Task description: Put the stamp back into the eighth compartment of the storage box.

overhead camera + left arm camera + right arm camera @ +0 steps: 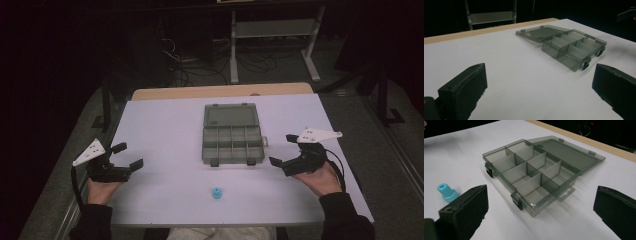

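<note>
A smoky grey compartment box (232, 141) (574, 48) (531, 177) lies open in the middle of the white table (165, 125), its lid folded flat toward the far side and its several cells empty. A small blue cap-shaped part (217, 192) (447, 192) stands near the front edge, in front of the box. My left gripper (127, 156) (539, 92) rests open at the table's left, pointing toward the box, nothing between its jaws. My right gripper (283, 149) (541, 212) sits open just right of the box, also holding nothing.
A bare wooden strip (220, 91) runs along the table's far edge. Beyond it stand a metal frame (272, 35) and floor cables (200, 62) in the dark. A person's hands and dark sleeves (345, 215) enter from the bottom.
</note>
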Demonstrator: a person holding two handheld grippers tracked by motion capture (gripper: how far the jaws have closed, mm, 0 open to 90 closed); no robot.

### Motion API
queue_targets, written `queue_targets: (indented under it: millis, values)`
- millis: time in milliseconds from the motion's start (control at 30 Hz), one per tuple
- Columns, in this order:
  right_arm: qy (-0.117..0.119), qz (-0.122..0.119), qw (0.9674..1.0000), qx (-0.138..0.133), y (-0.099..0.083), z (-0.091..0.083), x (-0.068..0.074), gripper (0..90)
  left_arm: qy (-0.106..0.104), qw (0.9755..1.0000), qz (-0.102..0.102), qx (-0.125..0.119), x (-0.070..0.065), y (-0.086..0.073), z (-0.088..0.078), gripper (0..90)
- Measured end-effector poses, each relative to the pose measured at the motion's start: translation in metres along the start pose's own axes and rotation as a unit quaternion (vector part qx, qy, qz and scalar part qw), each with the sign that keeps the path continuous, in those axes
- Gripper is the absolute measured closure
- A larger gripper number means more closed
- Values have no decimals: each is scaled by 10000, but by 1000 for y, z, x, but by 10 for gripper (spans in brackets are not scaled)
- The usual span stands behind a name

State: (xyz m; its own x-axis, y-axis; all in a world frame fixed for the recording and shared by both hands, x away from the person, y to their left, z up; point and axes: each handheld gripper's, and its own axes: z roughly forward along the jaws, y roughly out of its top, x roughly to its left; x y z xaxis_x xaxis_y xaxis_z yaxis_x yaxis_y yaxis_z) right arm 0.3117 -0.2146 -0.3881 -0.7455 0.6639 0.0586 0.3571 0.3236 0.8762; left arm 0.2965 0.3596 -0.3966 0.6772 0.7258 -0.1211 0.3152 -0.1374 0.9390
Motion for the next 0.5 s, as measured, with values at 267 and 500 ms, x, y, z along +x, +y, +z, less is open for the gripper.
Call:
queue_targets:
  millis: [267,500]
  values:
    - [166,-134,9997,79,15,6,7,0,29,10000,35,-21,0,0,-1,0]
    - [287,-320,9988,217,25,11,15,0,30,10000,42,-14,1,0,-1,0]
